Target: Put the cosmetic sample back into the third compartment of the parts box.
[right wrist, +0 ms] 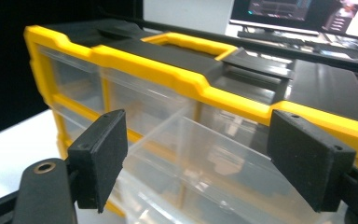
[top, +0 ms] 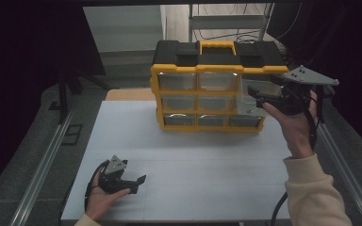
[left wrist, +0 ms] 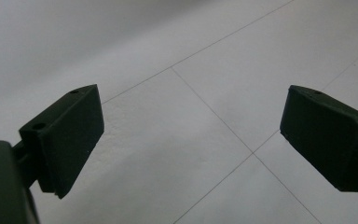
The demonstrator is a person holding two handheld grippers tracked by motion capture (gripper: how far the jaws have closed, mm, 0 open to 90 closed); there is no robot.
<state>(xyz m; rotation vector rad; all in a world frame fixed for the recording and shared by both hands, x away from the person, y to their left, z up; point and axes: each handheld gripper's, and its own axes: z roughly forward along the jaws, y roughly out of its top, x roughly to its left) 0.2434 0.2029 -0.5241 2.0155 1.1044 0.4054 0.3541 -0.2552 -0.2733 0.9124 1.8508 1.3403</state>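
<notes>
while the clear drawer (top: 252, 96) stood pulled out of the top right slot of the yellow organizer (top: 207, 89) at the table's (top: 193, 160) far side, the right gripper (top: 260, 94) hovered just over it, jaws parted and empty. well apart, the left gripper (top: 139, 184) rested open on the table.

Yellow drawer cabinet (top: 207, 87): far table (top: 193, 160) edge blocked; clear drawer (top: 257, 96) pulled out at right. Near tabletop left open for passage.
</notes>
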